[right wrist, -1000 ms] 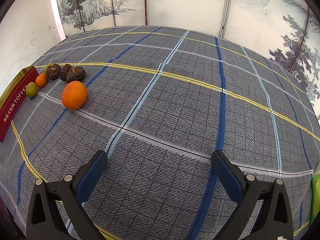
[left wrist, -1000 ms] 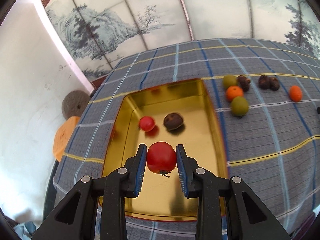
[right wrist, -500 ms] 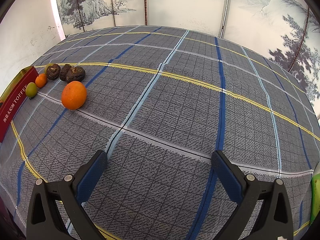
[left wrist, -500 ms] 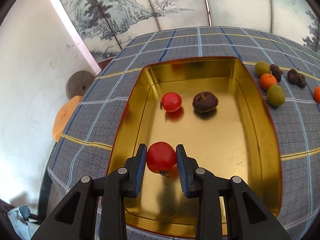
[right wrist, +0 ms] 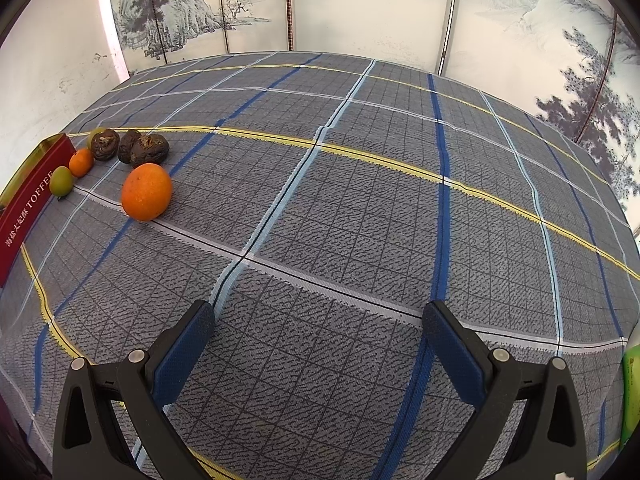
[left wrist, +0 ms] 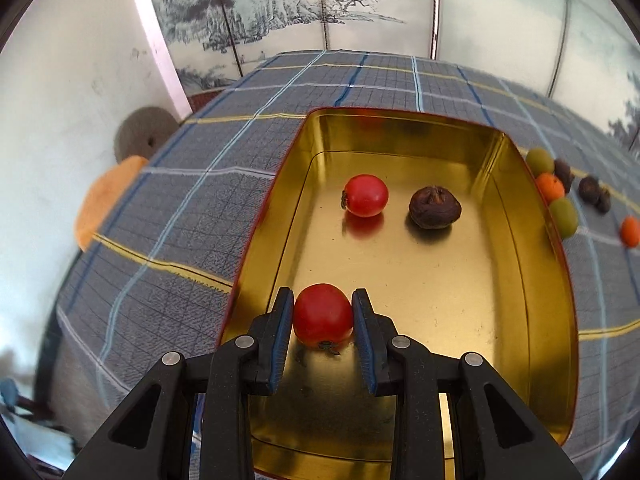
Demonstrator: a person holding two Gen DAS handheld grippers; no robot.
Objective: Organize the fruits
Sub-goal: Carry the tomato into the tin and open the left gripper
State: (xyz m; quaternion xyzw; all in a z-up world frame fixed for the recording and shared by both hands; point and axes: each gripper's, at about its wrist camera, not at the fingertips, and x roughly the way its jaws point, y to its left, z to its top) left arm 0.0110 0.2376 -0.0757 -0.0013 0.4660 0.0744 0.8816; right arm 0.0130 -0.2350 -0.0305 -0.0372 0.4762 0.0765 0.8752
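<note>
The left tongs [left wrist: 323, 322] were clamped on a red tomato [left wrist: 322, 318], its stem end turned down, held low over the near end of the gold tin [left wrist: 532, 280]. I could not tell whether the fruit was touching the tin's floor or hanging just above it. Further in lay a second tomato [left wrist: 365, 201] and, just beside it but apart, a dark wrinkled fruit [left wrist: 434, 207].

What worried me was the release. The tin's floor looked slick and mirror-smooth, and a round tomato let go from any height could well roll off, knocking into the other two or coming to rest against the wall. The blue pads gripped it at its widest part, so a harder squeeze might have bruised or split the skin. The tongs also sat close to the near left wall, and a careless withdrawal might have caught the rim and shifted the whole tin on the checked cloth [right wrist: 360, 208].

The right tongs [right wrist: 318, 334] hung wide apart and empty over the worktop, well away from the large orange [right wrist: 146, 191] and the cluster of small fruits [right wrist: 120, 152] waiting beside the tin's red side.
</note>
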